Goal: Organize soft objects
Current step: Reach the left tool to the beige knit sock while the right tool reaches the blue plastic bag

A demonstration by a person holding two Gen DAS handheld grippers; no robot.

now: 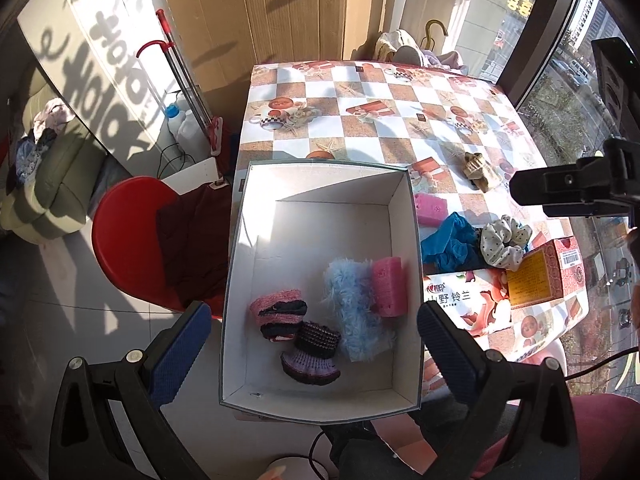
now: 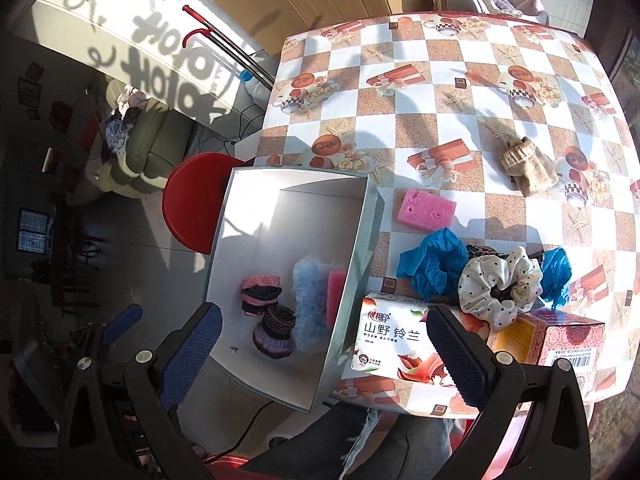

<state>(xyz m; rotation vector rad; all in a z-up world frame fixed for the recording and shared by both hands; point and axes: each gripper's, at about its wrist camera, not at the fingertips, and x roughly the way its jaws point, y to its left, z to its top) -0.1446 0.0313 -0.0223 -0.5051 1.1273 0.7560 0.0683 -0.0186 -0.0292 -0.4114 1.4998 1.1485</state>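
Four soft things lay in the white box (image 1: 256, 304): a pink-and-black knit (image 1: 279, 315), a purple knit piece (image 1: 313, 356), a blue fluffy piece (image 1: 354, 308) and a pink sponge (image 1: 389, 286). Both grippers hung above with fingers spread wide and empty, the left gripper (image 1: 314, 346) over the box, the right gripper (image 2: 324, 350) over its near corner. On the checkered surface (image 2: 440, 68) beside the box sat another pink sponge (image 2: 426, 209), blue cloth (image 2: 434, 260), a polka-dot scrunchie (image 2: 500, 282), a beige knit (image 2: 530, 166) and a tissue pack (image 2: 394, 336).
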